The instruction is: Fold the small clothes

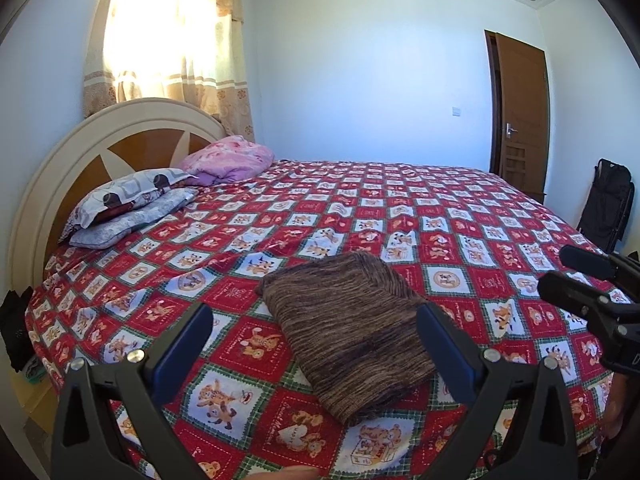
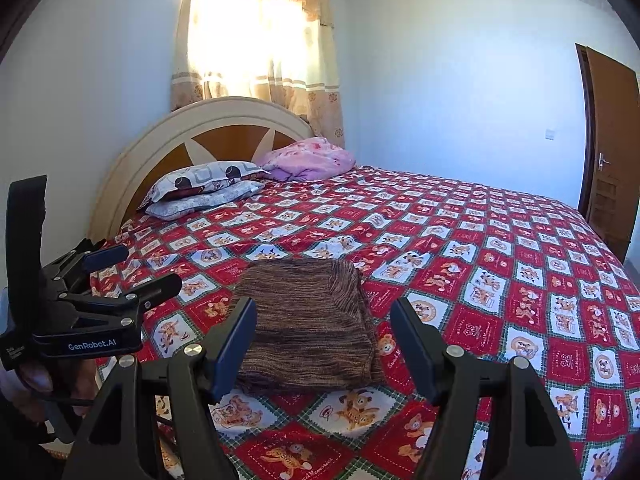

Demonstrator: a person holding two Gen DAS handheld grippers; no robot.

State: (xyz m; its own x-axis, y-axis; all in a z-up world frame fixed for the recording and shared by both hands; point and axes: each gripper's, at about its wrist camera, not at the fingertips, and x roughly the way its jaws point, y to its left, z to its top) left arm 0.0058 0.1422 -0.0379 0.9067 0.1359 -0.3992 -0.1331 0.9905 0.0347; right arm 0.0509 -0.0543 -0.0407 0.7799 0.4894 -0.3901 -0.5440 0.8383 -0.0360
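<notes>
Since the brown knit garment (image 1: 352, 336) already lies folded on the bed (image 1: 460, 216) ahead, your left tongs (image 1: 314, 344) and right tongs (image 2: 324, 344) gape wide, empty.

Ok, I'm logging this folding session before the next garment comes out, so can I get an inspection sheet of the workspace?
Surface: bed under a red teddy-bear patchwork cover, mostly smooth.
Job's things: one brown knit garment, folded into a compact stack near the front edge.
Clutter: two stacked pillows and a pink bundle at the headboard, well apart from the garment.
Grippers: left gripper open, holding nothing, hovering near the garment; right gripper open, holding nothing, likewise.
Cables: a dark cord under the left gripper's handle.
Surroundings: curtained window, brown door, black folded item by the wall.
</notes>
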